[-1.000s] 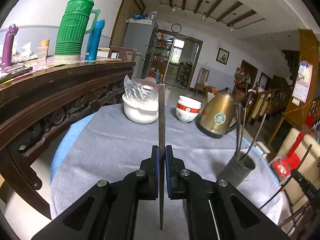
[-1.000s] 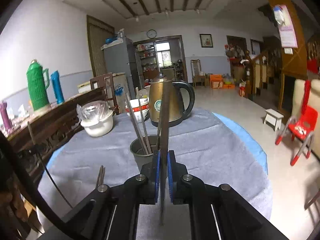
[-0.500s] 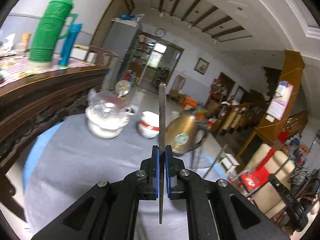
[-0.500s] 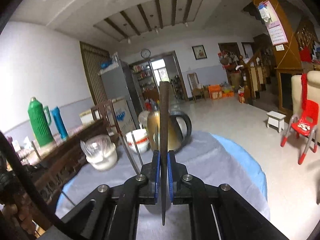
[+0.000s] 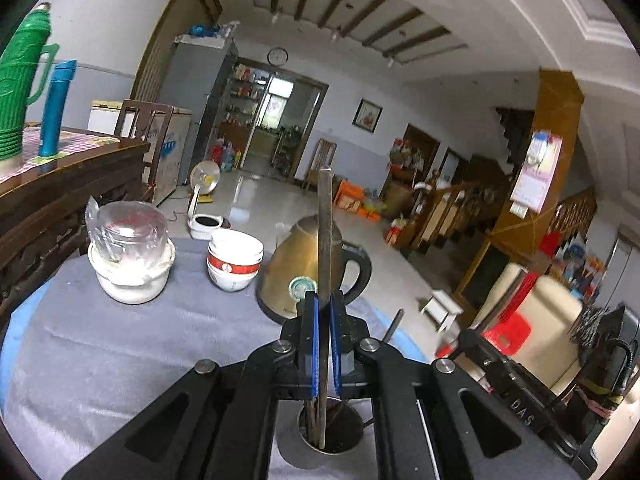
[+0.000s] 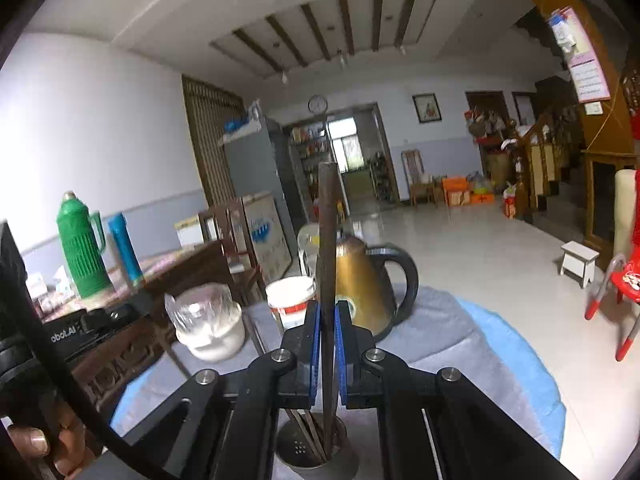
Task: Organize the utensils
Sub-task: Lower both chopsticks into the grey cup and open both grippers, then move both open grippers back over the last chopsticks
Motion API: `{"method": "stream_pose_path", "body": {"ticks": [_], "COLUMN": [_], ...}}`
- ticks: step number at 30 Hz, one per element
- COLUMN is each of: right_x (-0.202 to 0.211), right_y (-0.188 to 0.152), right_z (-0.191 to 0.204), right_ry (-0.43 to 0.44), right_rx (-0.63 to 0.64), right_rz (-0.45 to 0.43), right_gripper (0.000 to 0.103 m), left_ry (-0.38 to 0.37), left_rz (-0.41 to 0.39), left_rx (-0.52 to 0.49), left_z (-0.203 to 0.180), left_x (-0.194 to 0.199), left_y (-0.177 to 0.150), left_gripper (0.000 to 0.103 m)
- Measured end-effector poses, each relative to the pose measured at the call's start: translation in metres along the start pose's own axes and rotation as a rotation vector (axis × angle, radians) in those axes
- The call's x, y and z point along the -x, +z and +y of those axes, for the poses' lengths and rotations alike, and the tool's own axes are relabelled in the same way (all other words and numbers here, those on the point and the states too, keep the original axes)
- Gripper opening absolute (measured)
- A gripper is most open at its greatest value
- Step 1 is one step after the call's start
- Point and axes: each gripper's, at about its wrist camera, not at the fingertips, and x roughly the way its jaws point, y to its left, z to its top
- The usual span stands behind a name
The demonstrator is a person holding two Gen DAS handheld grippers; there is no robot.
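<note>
My left gripper [image 5: 324, 300] is shut on a metal chopstick [image 5: 325, 220] that stands upright. Its lower end hangs inside the grey metal utensil holder [image 5: 352, 436], directly under the jaws. My right gripper [image 6: 327, 308] is shut on a darker chopstick [image 6: 327, 220], also upright, and its lower tip dips into the same holder [image 6: 296, 450]. Several other chopsticks [image 6: 306, 432] lean inside the holder. The right gripper's black body [image 5: 504, 368] shows at the right edge of the left wrist view.
The round table has a grey cloth [image 5: 120, 340]. Behind the holder stand a brass kettle [image 5: 288, 264], stacked red-and-white bowls [image 5: 234, 264] and a white pot under plastic wrap [image 5: 132, 272]. A dark wooden sideboard [image 5: 60, 184] with a green thermos [image 5: 20, 92] is left. A hand [image 6: 32, 440] shows lower left.
Both grippers rose and moved over the holder, each keeping its chopstick. The holder went from ahead of the jaws to right beneath them, and both chopstick tips now sit in it.
</note>
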Motion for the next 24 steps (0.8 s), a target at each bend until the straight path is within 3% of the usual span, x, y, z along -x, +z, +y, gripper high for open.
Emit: {"method": "stream_pose_path", "body": {"ticks": [11, 19, 22, 24], "right_x": [-0.056, -0.081, -0.080, -0.074], "right_y": [-0.027, -0.043, -0.041, -0.037], "right_z": [-0.017, -0.018, -0.023, -0.024], "right_ry": [0.022, 0.035, 0.007, -0.010], "right_rx": [-0.034, -0.062, -0.074, -0.079], "right_rz": [0.152, 0.264, 0.273, 0.264], "right_gripper": [0.008, 0.011, 0.012, 0.025], "left_ry": [0.036, 0.052, 0.053, 0.065], "left_rz": [0.123, 0.231, 0.234, 0.195], "left_rx": [-0.026, -0.044, -0.018, -0.002], "left_z": [0.003, 0.006, 0.012, 0.017], "left_x": [-0.051, -0.061, -0.049, -0.034], "left_y": [-0.022, -0.040, -0.035, -0.028], "left_gripper": [0.006, 0.008, 0.037, 0.055]}}
